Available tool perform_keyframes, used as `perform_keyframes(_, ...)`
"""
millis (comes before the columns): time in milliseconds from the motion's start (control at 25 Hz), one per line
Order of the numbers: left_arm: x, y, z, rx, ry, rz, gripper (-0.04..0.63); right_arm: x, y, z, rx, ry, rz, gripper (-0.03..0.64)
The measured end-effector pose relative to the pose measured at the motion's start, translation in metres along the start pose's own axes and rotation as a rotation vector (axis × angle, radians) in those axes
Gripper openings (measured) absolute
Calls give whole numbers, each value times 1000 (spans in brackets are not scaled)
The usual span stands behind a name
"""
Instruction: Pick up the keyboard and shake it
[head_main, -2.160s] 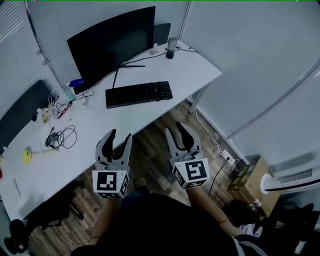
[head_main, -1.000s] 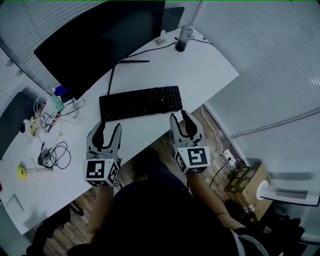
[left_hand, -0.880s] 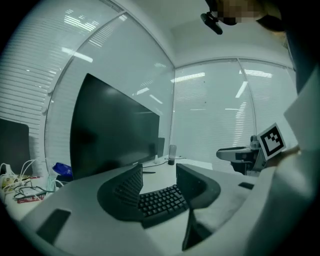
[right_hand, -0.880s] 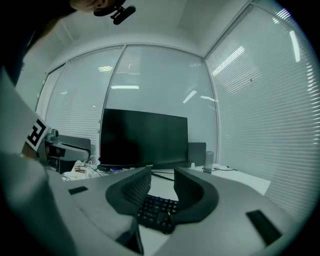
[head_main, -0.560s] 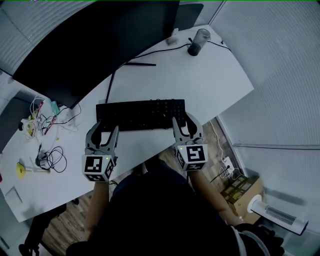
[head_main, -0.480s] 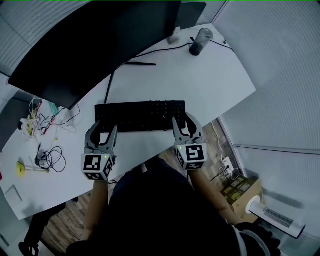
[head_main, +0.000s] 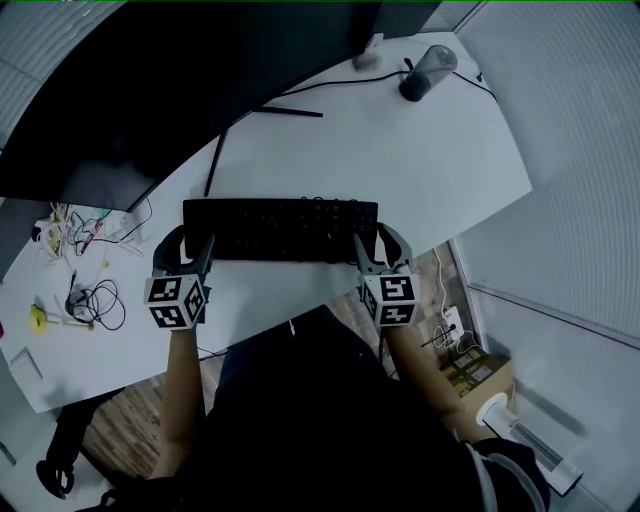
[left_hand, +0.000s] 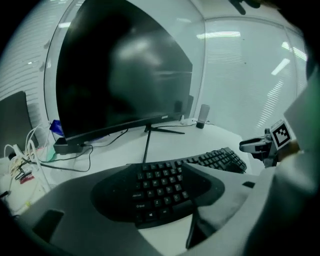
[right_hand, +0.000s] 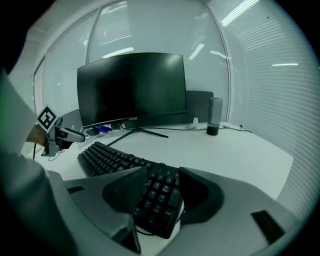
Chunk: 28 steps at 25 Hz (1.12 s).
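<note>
A black keyboard (head_main: 280, 228) lies flat on the white desk (head_main: 440, 170), in front of the monitor. My left gripper (head_main: 187, 245) straddles its left end, and in the left gripper view the keys (left_hand: 215, 160) run away between the dark pads. My right gripper (head_main: 376, 240) straddles the right end, whose corner (right_hand: 105, 155) shows between its pads in the right gripper view. Both pairs of jaws have just been opening. They stand apart on either side of the keyboard's ends, with no pad pressing on it.
A large dark monitor (head_main: 180, 90) stands behind the keyboard on a thin-legged stand. A dark tumbler (head_main: 422, 72) sits at the back right. Cables and small items (head_main: 80, 300) clutter the desk's left end. The desk's front edge runs just under the grippers.
Both grippers have moved forward and down from in front of the desk to the keyboard's two ends. Their jaws are wider than before. The keyboard has not moved.
</note>
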<state>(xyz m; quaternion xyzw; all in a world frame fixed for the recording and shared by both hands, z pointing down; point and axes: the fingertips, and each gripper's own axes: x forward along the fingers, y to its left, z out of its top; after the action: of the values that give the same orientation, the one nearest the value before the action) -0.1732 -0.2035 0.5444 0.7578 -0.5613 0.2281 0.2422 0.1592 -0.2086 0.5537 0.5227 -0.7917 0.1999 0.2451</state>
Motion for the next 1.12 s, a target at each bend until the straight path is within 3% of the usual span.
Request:
perform_keyframes(400,32,40,-47,-133,195,0,314,26,-19,-42,239,198,43,258)
perform_keyframes(600,42,44,-58,-211,240,-73,318,33,-19,-54,314,261,98,264)
perform_keyframes(920,49,39,-62,-246,335,-194,310,39,-16,-60,377,343,147,264)
perform_keyframes(1120,49,38,-62,-254,348,-212,301,40,-17,-60,412,366,163,258)
